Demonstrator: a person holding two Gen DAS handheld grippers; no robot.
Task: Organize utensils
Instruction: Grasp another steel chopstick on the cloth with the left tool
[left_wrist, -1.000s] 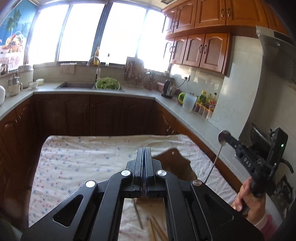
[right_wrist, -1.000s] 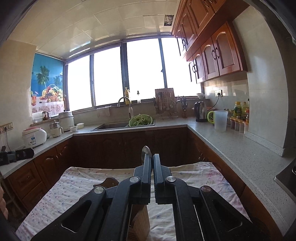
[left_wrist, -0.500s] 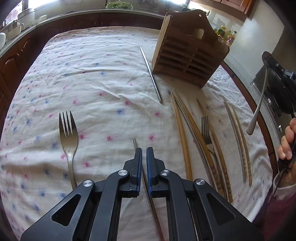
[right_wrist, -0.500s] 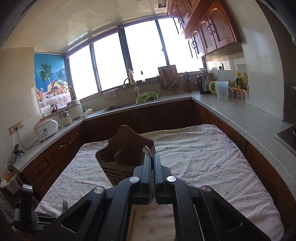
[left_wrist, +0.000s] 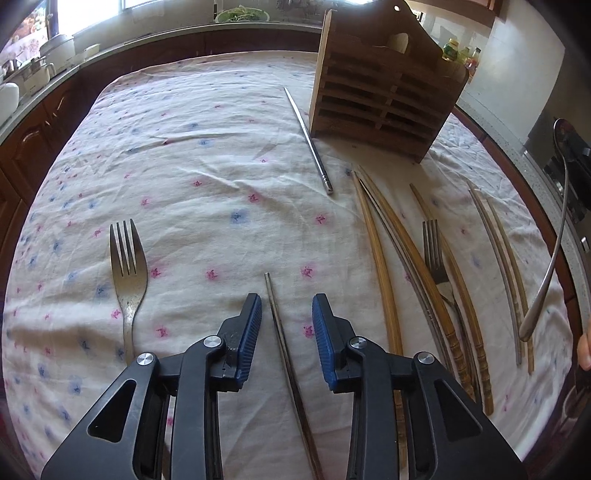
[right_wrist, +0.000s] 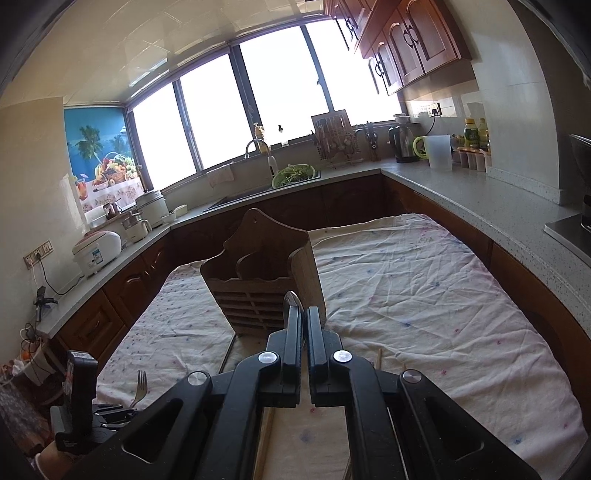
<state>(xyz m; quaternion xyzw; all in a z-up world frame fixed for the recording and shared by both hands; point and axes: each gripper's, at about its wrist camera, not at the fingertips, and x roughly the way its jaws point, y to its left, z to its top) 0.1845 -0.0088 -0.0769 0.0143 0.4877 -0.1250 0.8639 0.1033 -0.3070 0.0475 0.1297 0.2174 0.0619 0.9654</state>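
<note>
Barely started by the look of it: wooden holder (left_wrist: 384, 99) stands at the far side of the tablecloth (left_wrist: 192, 155) (slots look empty from the right wrist view), nearly all utensils loose on the cloth. Near fork (left_wrist: 127, 266) at left, a second fork (left_wrist: 436, 258) among the bamboo chopsticks (left_wrist: 380, 258) at right, one metal chopstick (left_wrist: 309, 140) beside the holder. Right gripper (right_wrist: 303, 325) pinched tight on a spoon (left_wrist: 554, 236), holder just ahead. Left gripper (left_wrist: 286, 306) jaws have just been opening, narrow gap, straddling another metal chopstick (left_wrist: 280, 332), pads not touching. A second ago left camera faced the kitchen; now it faces down at the cloth
</note>
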